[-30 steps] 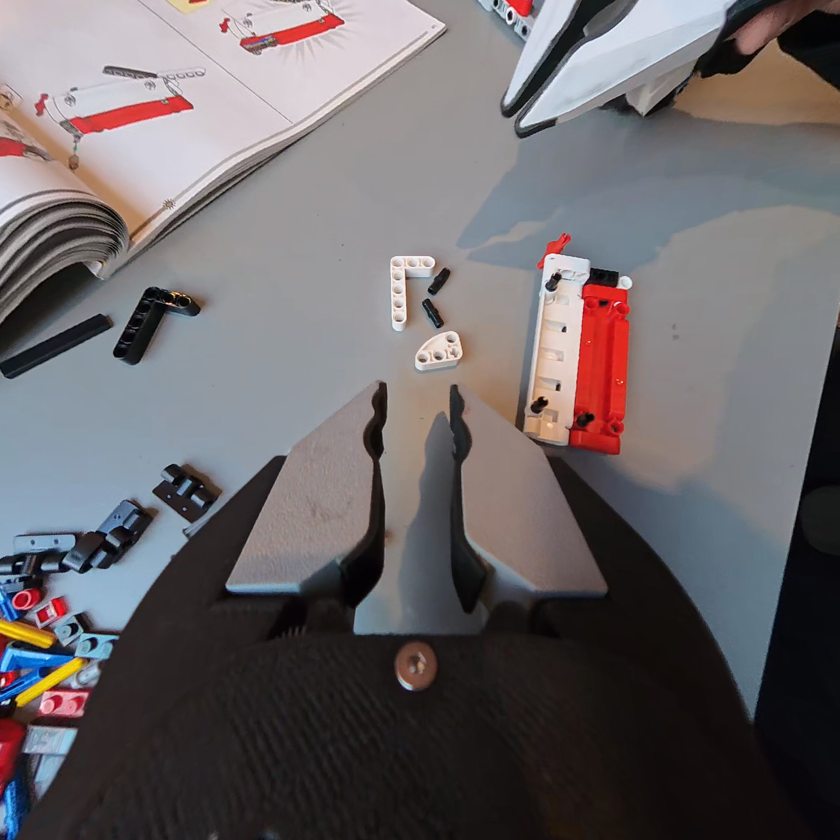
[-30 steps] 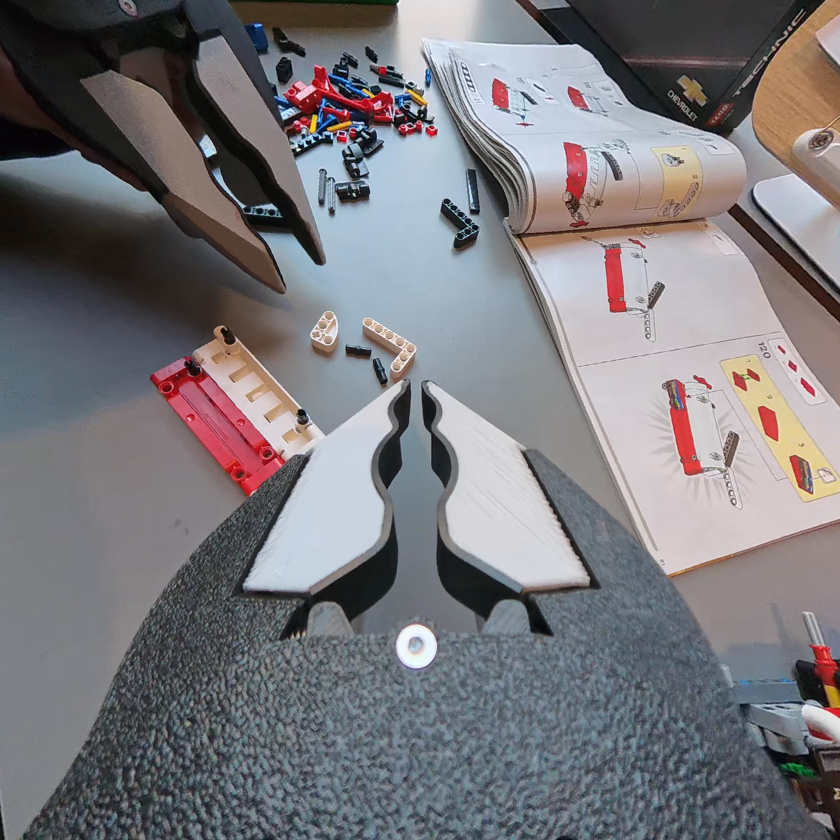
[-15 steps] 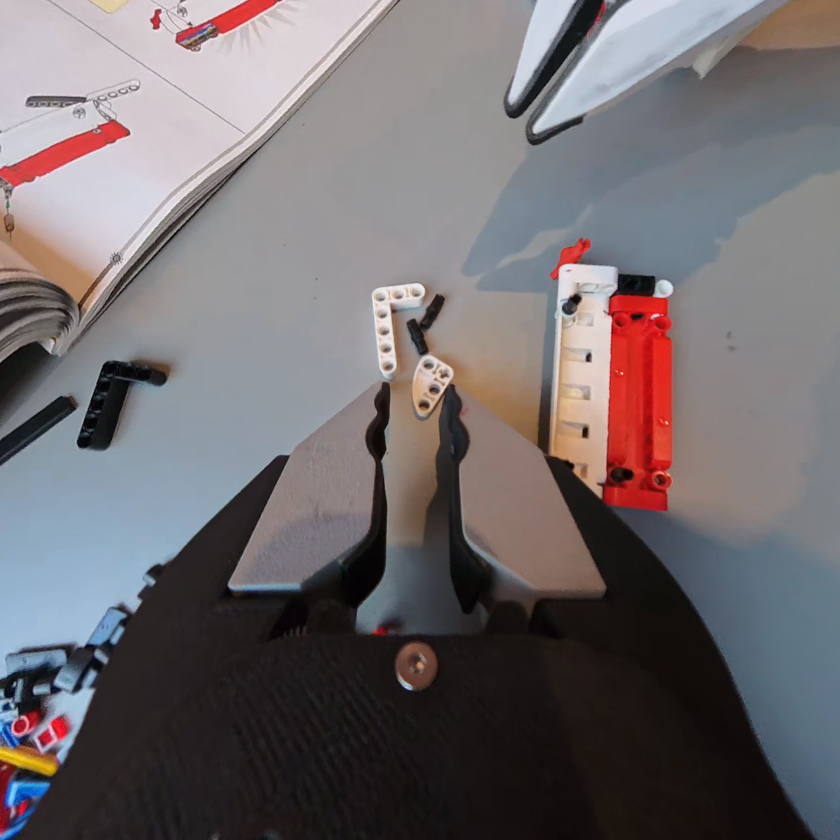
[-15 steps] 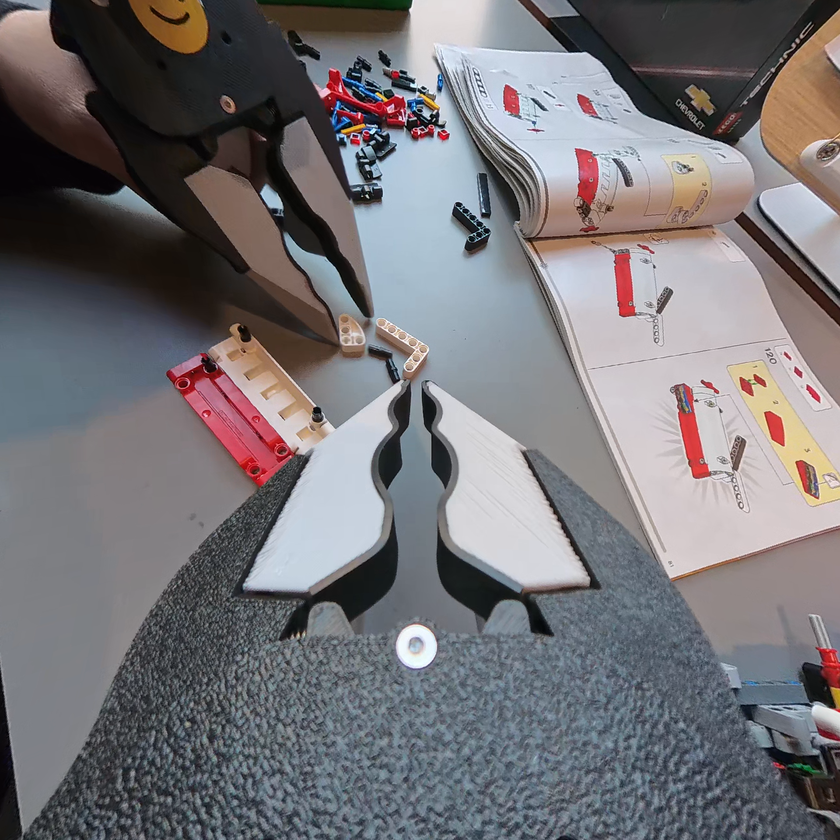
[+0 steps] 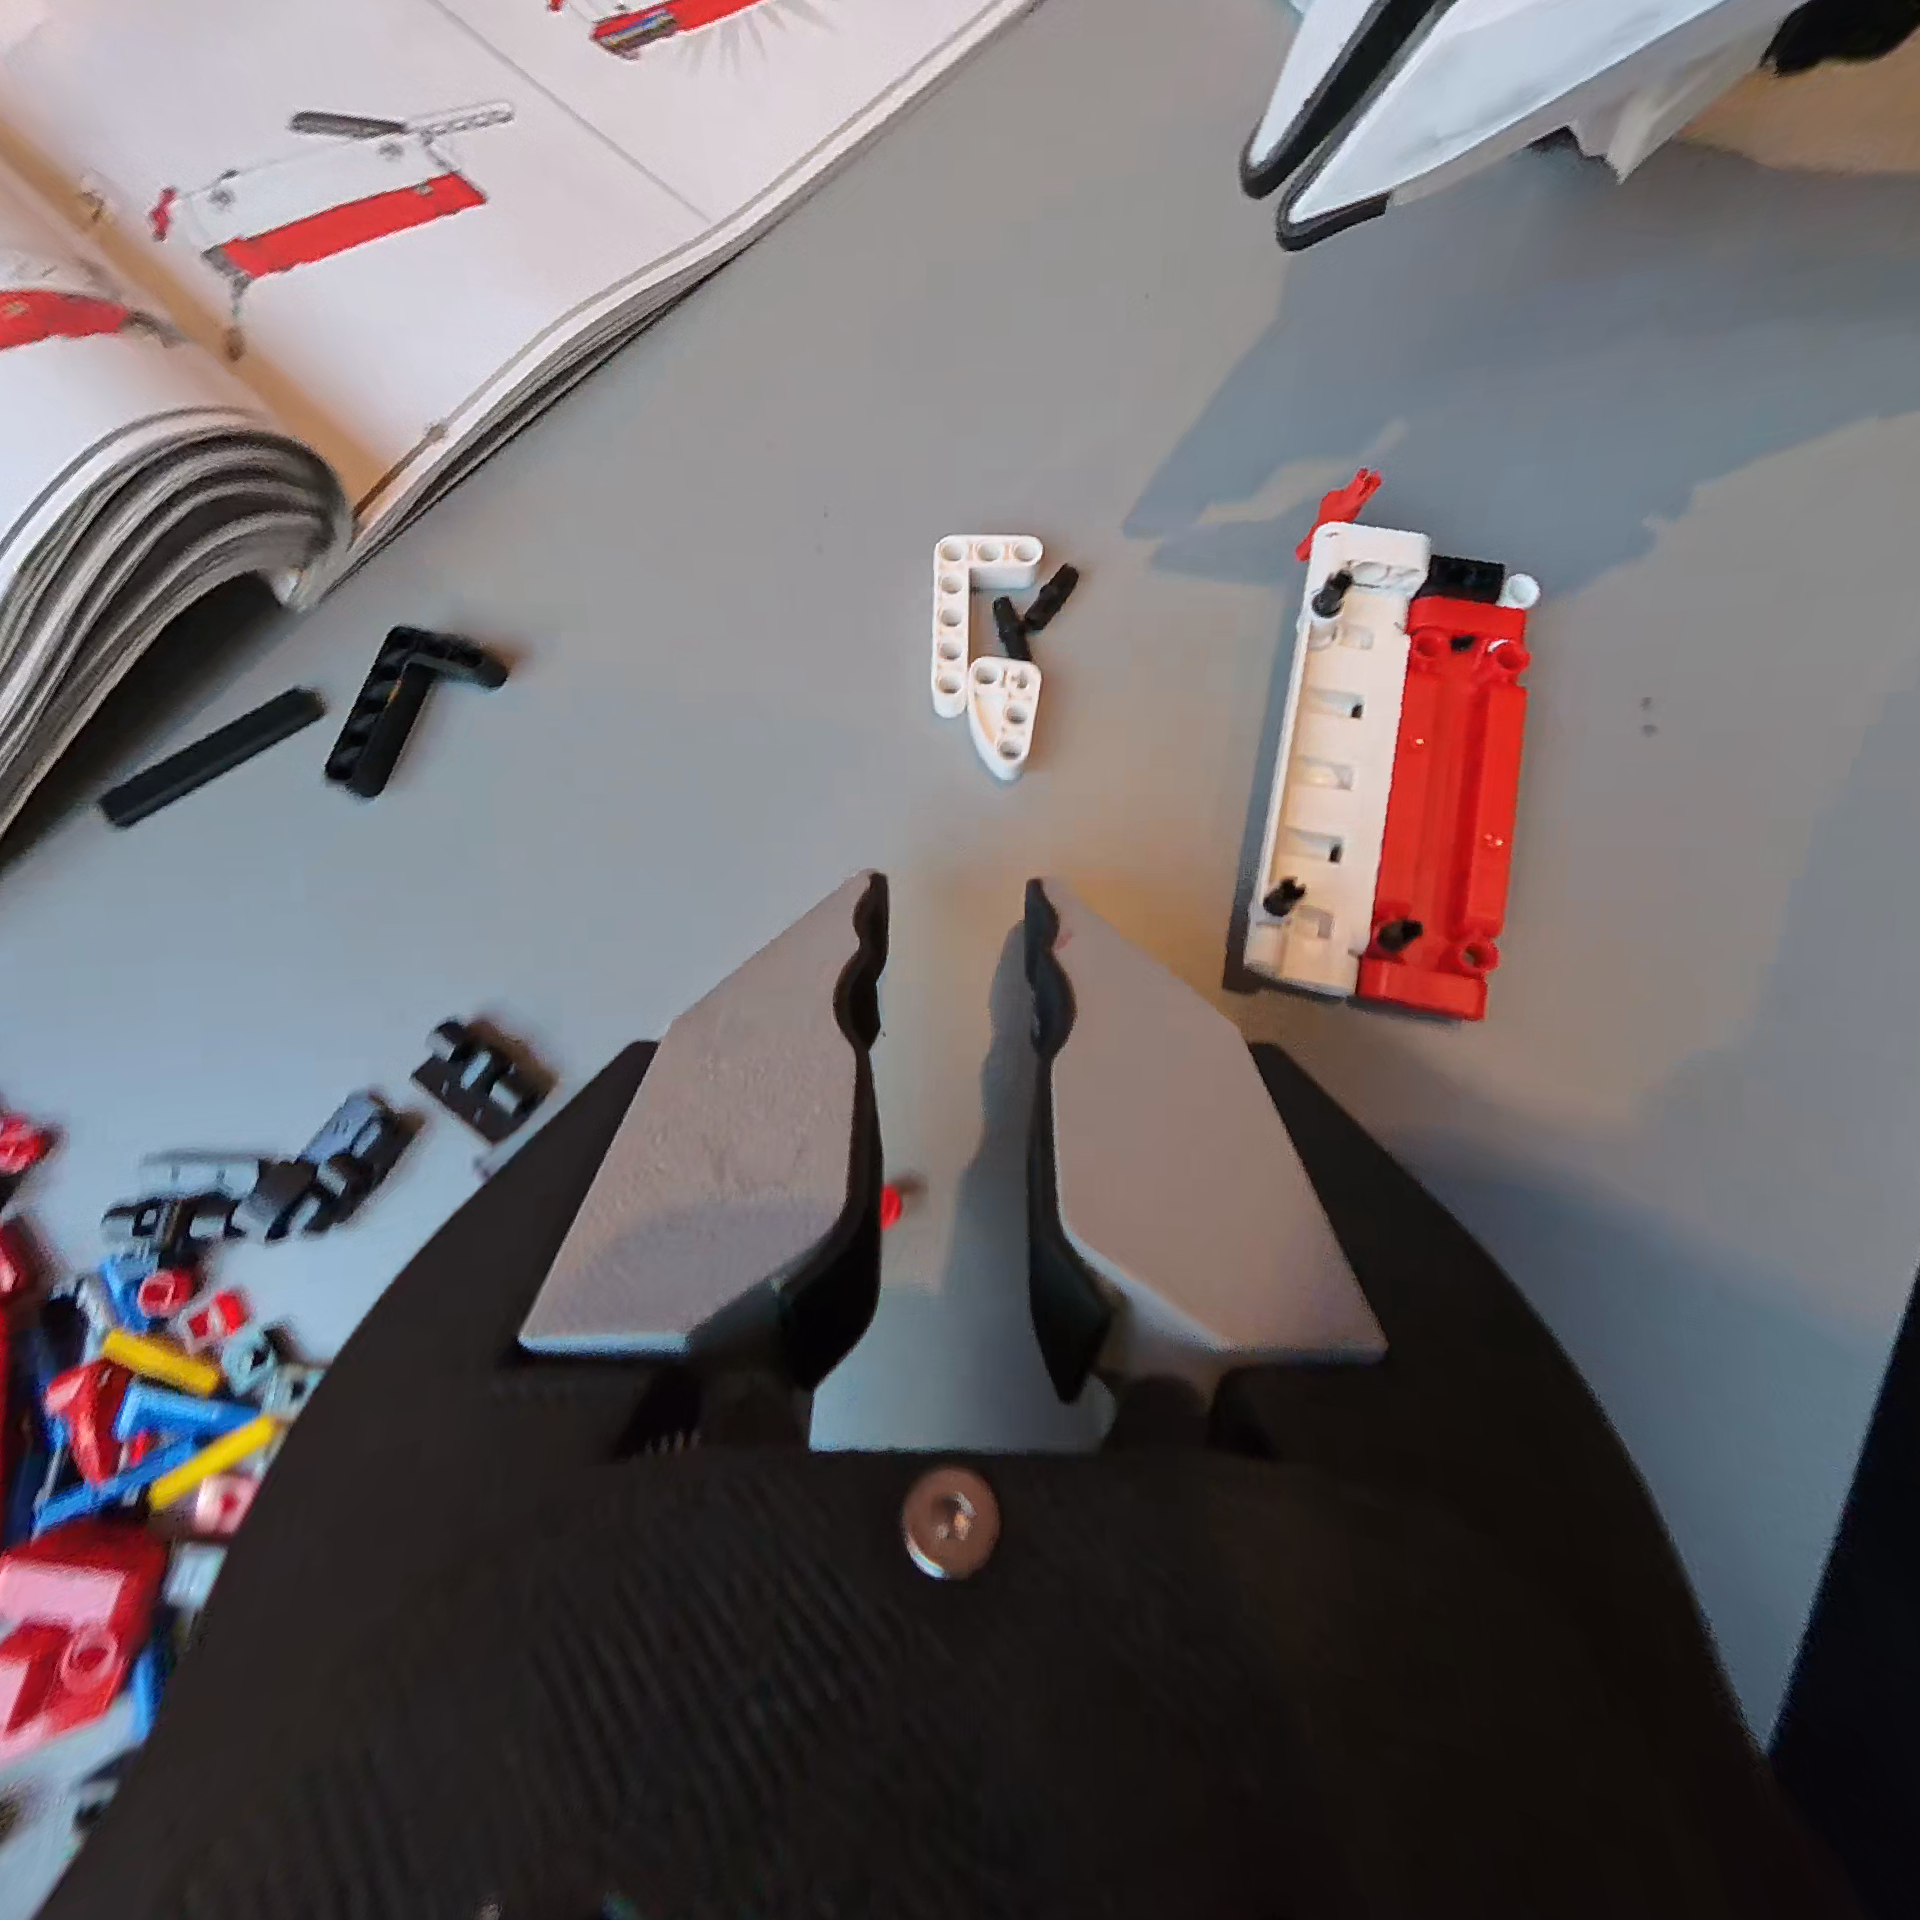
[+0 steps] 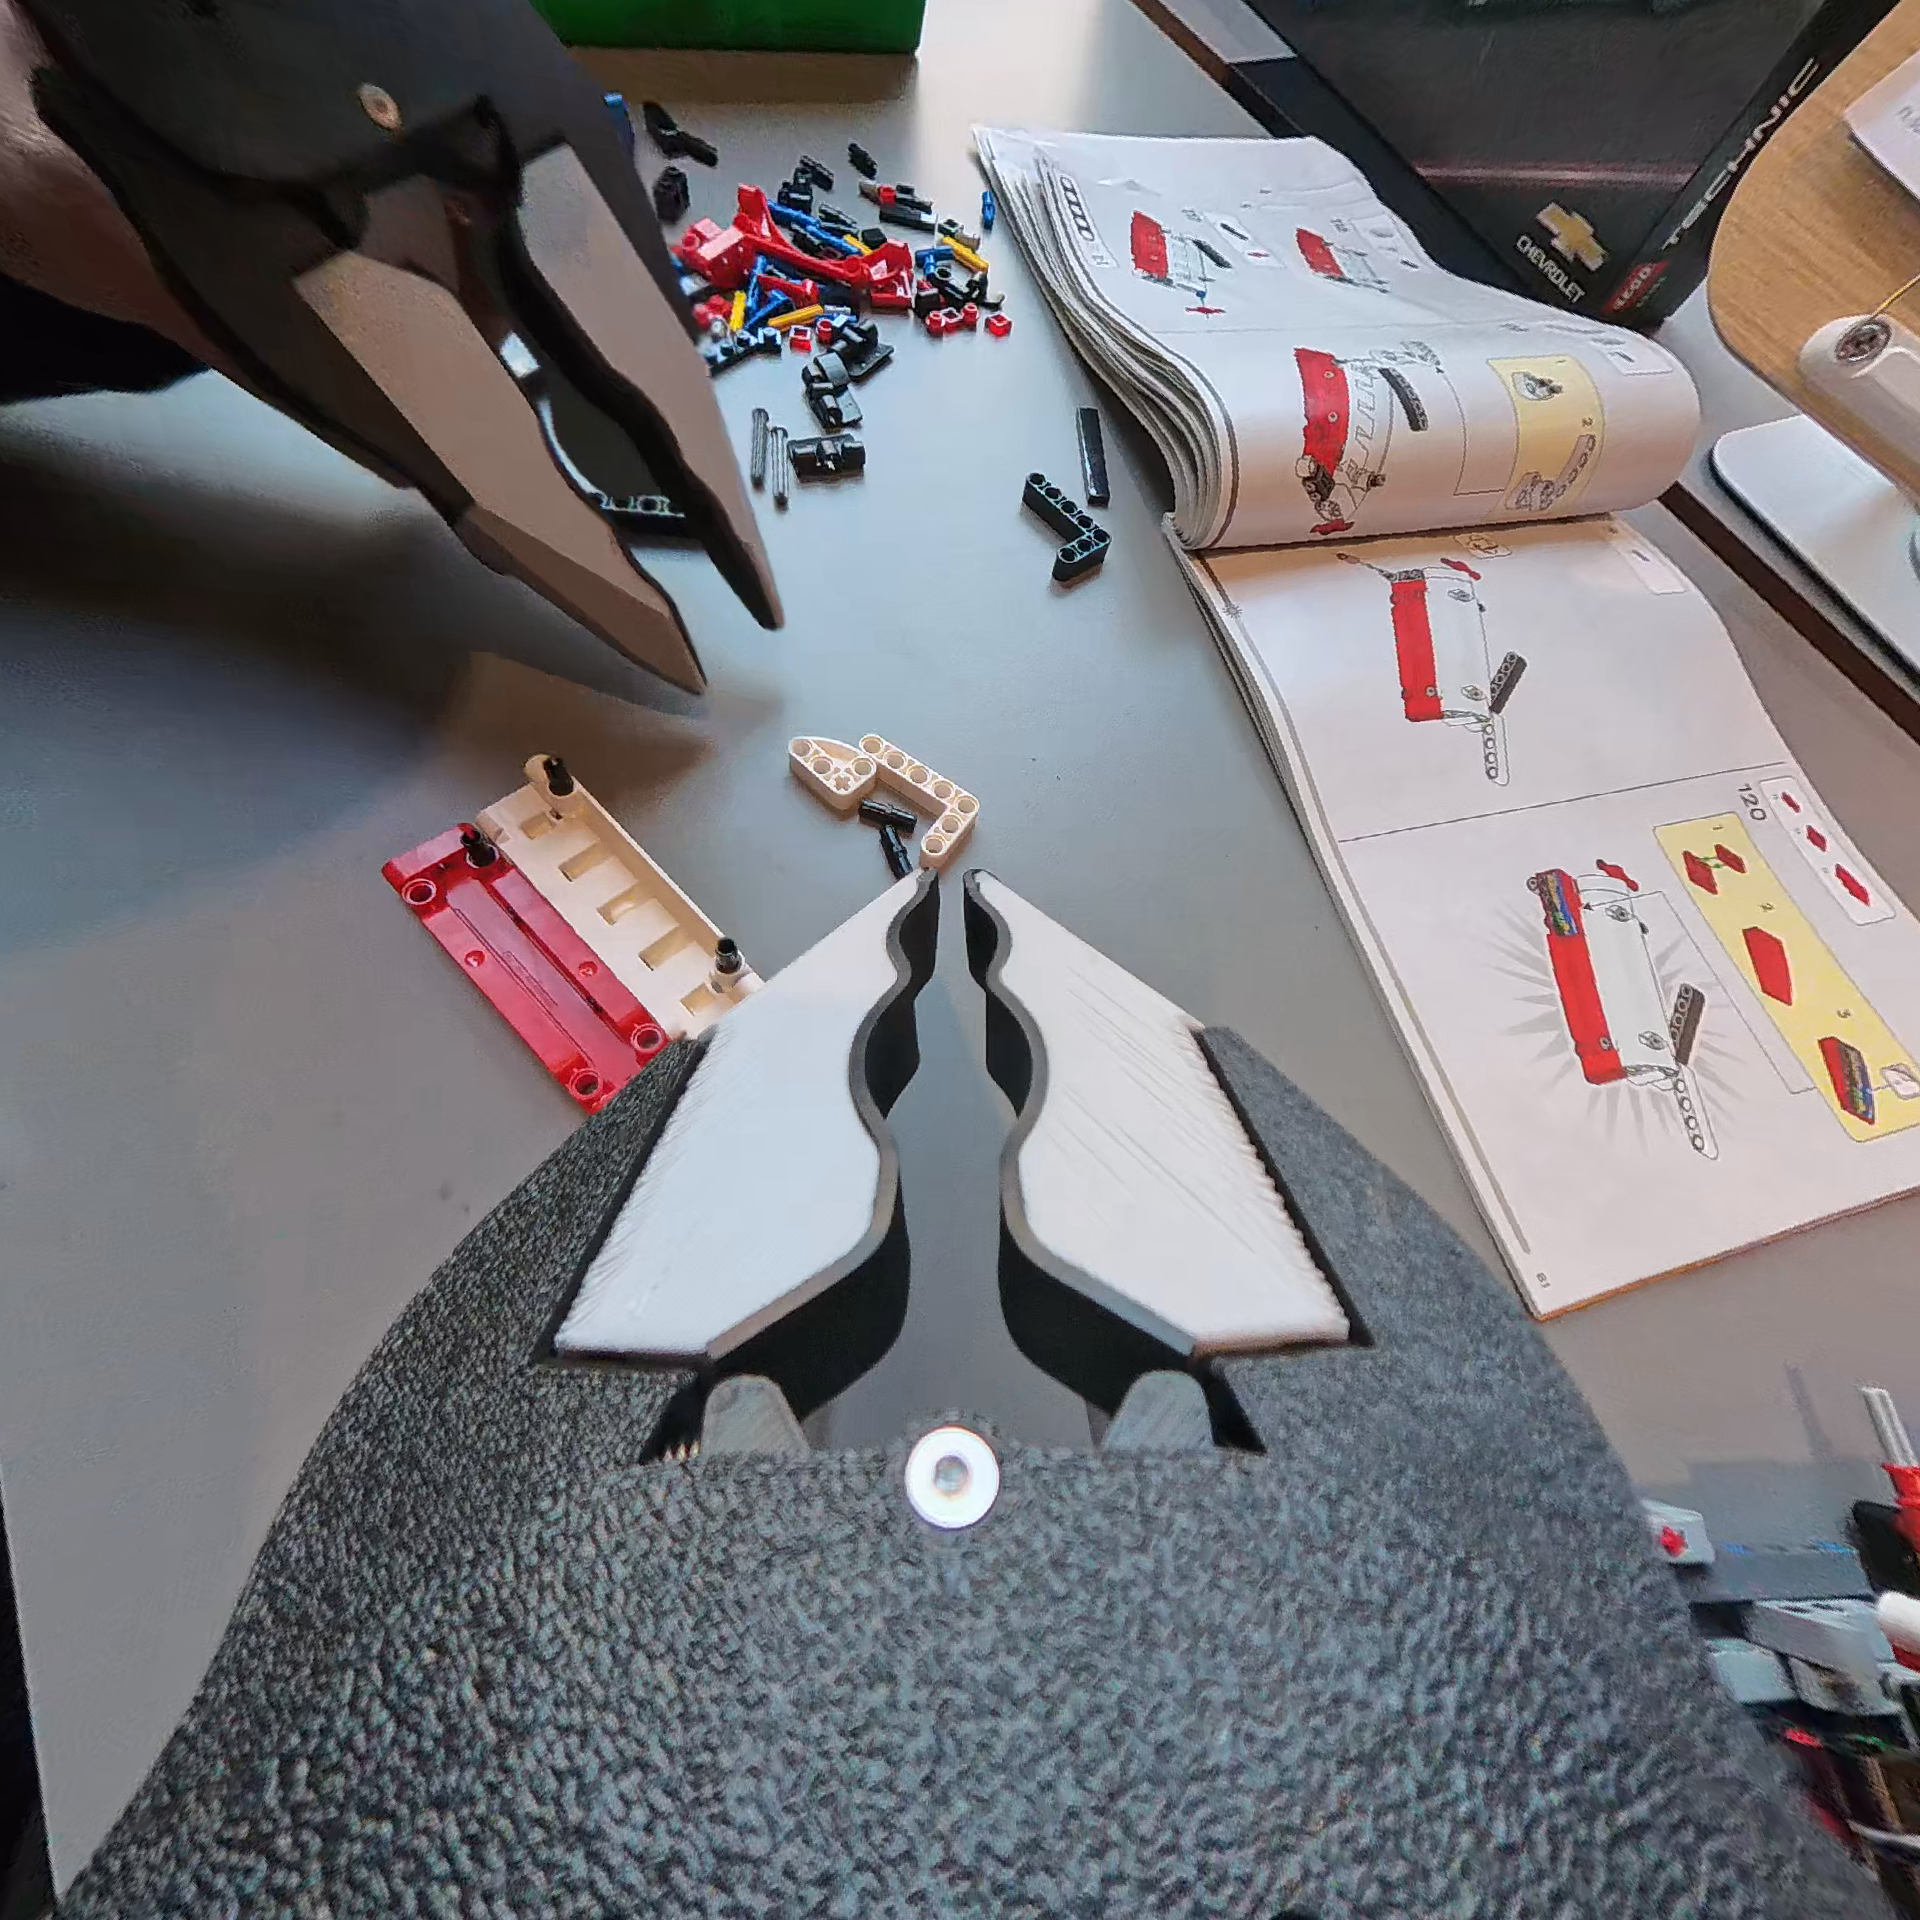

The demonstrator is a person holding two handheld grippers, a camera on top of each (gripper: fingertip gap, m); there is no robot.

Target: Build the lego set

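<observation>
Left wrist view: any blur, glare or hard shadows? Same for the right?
Left wrist view: loose parts pile at the lower left is smeared; white beam sharp; hard gripper shadow and a warm light patch on the table. Right wrist view: mostly sharp, edges bowed by the wide lens, booklet evenly lit, lower right corner soft.

Each camera sat behind its own gripper, looking forward along the fingers and steeply down at the grey surface (image 5: pixel 727 416) from close above. The two views faced each other. Both took in the white L-shaped beam (image 5: pixel 961 613) (image 6: pixel 925 784), the red-and-white panel (image 5: pixel 1392 769) (image 6: pixel 571 925), the open instruction booklet (image 5: pixel 343 208) (image 6: pixel 1538 831) and the opposite gripper.
</observation>
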